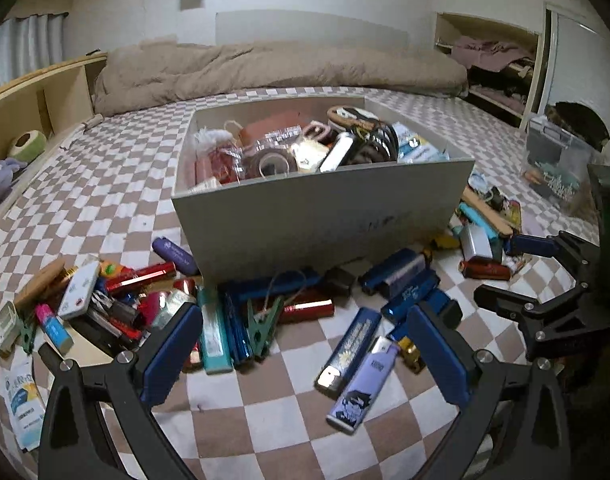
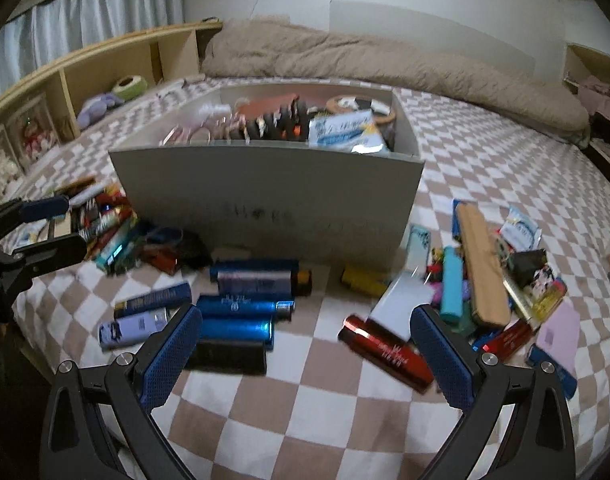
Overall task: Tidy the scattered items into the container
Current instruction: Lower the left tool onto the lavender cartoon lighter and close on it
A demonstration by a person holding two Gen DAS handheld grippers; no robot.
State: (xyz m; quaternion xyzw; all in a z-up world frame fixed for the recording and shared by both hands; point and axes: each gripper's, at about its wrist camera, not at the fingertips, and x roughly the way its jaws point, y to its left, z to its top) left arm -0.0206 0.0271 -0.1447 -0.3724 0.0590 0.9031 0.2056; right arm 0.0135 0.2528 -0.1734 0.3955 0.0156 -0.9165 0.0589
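Observation:
A grey cardboard box (image 1: 321,212) (image 2: 265,196), full of small items, stands on the checkered bed sheet. Lighters, tubes and clips lie scattered along its front. My left gripper (image 1: 305,354) is open above a green clip (image 1: 265,326), a teal case (image 1: 213,332), a blue lighter (image 1: 349,352) and a lavender lighter (image 1: 363,388). My right gripper (image 2: 307,354) is open and holds nothing; a red tube (image 2: 385,354) lies by its right finger, blue tubes (image 2: 237,314) by its left. Each gripper shows in the other view (image 1: 513,272) (image 2: 57,228).
A beige duvet (image 1: 265,68) lies behind the box. A wooden shelf (image 2: 105,64) with plush toys runs along the left. A clear plastic bin (image 1: 553,160) sits at the right, near an open closet (image 1: 493,64). A further pile of items (image 2: 497,272) lies right of the box.

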